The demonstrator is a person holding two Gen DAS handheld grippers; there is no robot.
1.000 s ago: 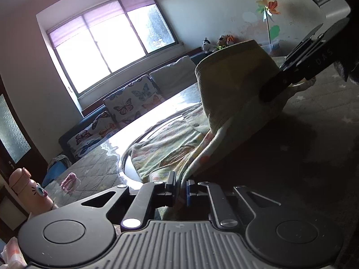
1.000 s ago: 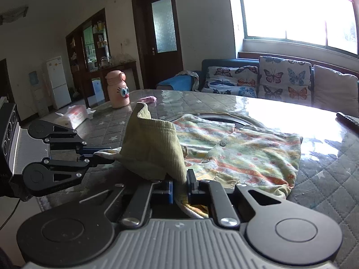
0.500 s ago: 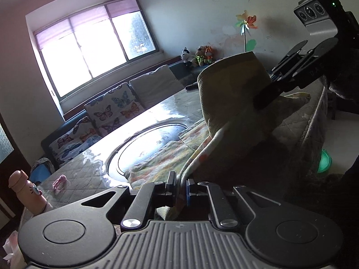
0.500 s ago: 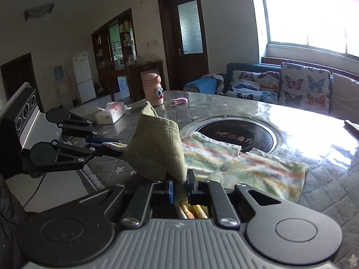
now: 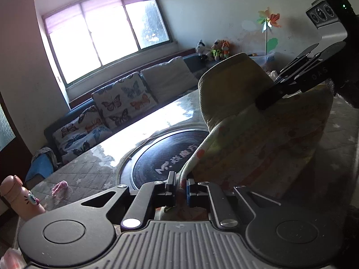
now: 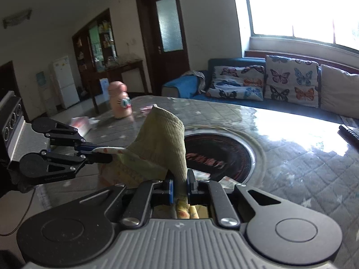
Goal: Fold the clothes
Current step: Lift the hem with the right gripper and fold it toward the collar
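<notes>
The left gripper [image 5: 180, 187], black metal with two thin fingers, is at the bottom centre of the left wrist view, and its jaws are clamped on the edge of a child's garment [image 5: 264, 139] of pale yellow cloth with a flower print and an olive-green ribbed collar. The cloth rises from these jaws to the upper right of the frame, where the right gripper [image 5: 261, 103] pinches another part of it. The garment hangs between the two grippers, lifted above the table.

In the right wrist view the right gripper [image 6: 180, 185] is at the bottom centre, jaws pressed together on the same garment [image 6: 161, 143]; the ribbed green collar stands up just above the fingers. At the left of this frame the left gripper [image 6: 105, 154] holds the printed hem.

Under the cloth is the table [image 6: 291, 157] with a grey quilted cover under a shiny clear sheet, and in its middle a round black plate [image 6: 222, 154] with letters on it. On the far side of the table stands a pink bottle with a cartoon face [image 6: 120, 103]. A black remote control [image 6: 350, 132] lies at the right edge. Behind the table there is a blue sofa with butterfly cushions [image 6: 267, 80] under a bright window [image 5: 105, 35].
</notes>
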